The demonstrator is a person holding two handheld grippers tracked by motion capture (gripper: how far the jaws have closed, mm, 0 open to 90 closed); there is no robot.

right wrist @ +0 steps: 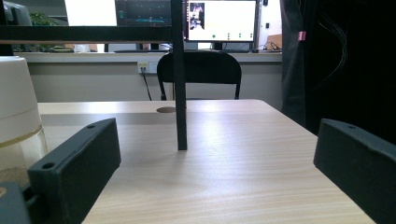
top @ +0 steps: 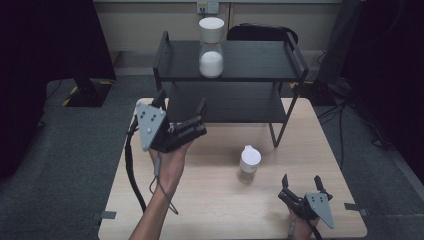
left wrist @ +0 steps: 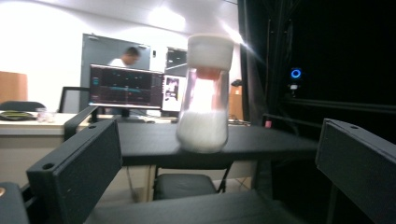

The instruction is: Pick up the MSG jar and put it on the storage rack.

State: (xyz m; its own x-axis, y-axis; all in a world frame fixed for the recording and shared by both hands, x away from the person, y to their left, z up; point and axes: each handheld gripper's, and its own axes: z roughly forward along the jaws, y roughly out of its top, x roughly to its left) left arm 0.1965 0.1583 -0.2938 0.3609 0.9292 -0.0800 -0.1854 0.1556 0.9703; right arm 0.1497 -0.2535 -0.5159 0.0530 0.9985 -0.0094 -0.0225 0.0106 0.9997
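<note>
Approaching the shelf-top jar (top: 211, 47), upper centre: keep your left gripper (top: 181, 107) level, jaws apart, then clamp its narrow waist.

Table (top: 210, 200): pale wood top, round hole near its far edge
Chair (right wrist: 201, 70): black, empty, just behind the table's far side
Wall socket (top: 207, 7): on the wall above the chair
Monitors (left wrist: 125, 87): two lit screens on a far desk (left wrist: 28, 123)
Person (left wrist: 126, 56): in a white top, behind the monitors
Floor (top: 75, 150): grey carpet
Cables (top: 345, 115): black, trailing on the floor to the table's right
Ring light (left wrist: 295, 73): blue, glowing in the dark area at right
</note>
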